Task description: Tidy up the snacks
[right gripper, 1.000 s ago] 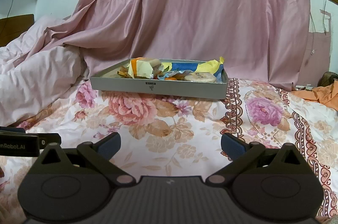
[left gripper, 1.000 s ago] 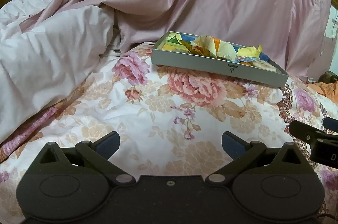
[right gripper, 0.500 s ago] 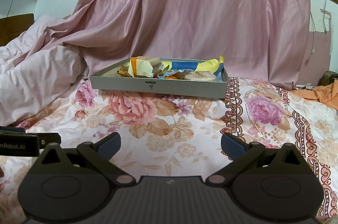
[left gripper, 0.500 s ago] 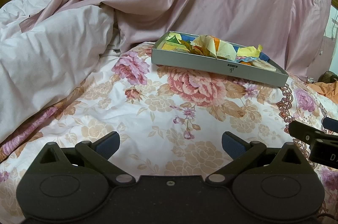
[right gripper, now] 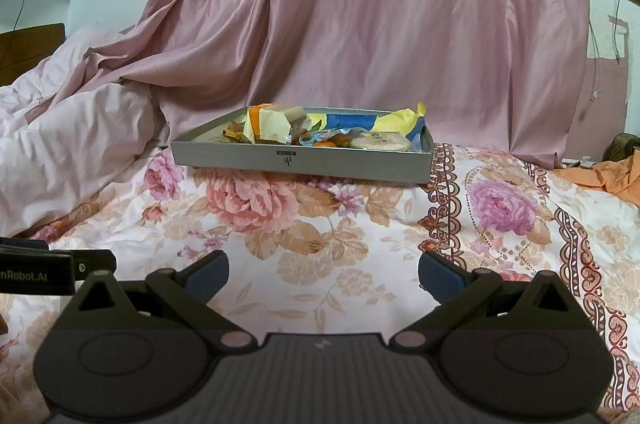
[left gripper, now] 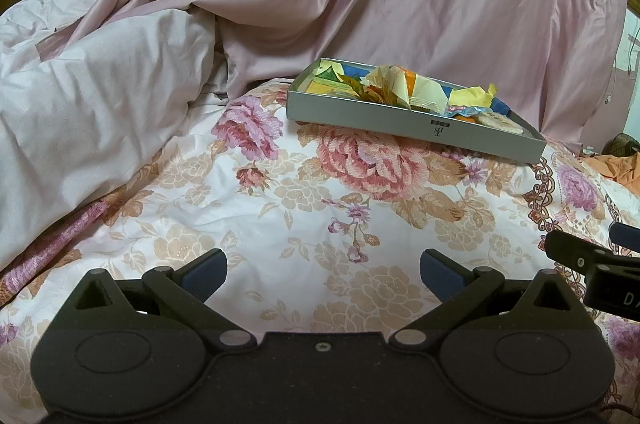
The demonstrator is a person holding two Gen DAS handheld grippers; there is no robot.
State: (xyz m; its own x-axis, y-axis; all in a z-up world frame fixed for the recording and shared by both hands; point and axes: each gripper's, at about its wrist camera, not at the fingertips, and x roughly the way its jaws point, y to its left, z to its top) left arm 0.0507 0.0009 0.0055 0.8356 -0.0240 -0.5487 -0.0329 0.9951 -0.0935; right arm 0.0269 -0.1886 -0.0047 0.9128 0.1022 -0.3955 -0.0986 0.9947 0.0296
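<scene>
The readable writing first: the side of the left gripper [right gripper: 52, 274], seen from the right wrist camera, had white letters ending in "nRobot.AI", the start cut off by the frame edge. The right gripper [left gripper: 600, 264], poking in at the edge of the left wrist view, showed just a "D" and part of another letter. The tray [right gripper: 360, 161] had a tiny dark label and a small logo on the middle of its front wall, too small to read.

The tray was a shallow grey rectangle with straight low walls, looked like card, sitting flat on the bedspread [right gripper: 328, 244]. The snacks [right gripper: 320, 131] were all piled inside it: crinkly wrappers in yellow, cream, orange and blue, plus a pale round flat cracker [right gripper: 380, 142] in clear film at the tray's right end.

The bedspread was white cotton-ish cloth printed with big pink and peach roses, with a brown ornamental border running past the tray's right corner. Behind the tray hung a shiny pink curtain [right gripper: 380, 23] in long folds, and left of the tray a pale pink duvet [left gripper: 80, 111] lay bunched up. A bit of orange cloth [right gripper: 612, 175] sat far right of the tray.

Both grippers were matte black plastic with blue pads [left gripper: 204, 274], hovering over the bedspread well in front of the tray. Jaws on both were spread wide with nothing between them.
</scene>
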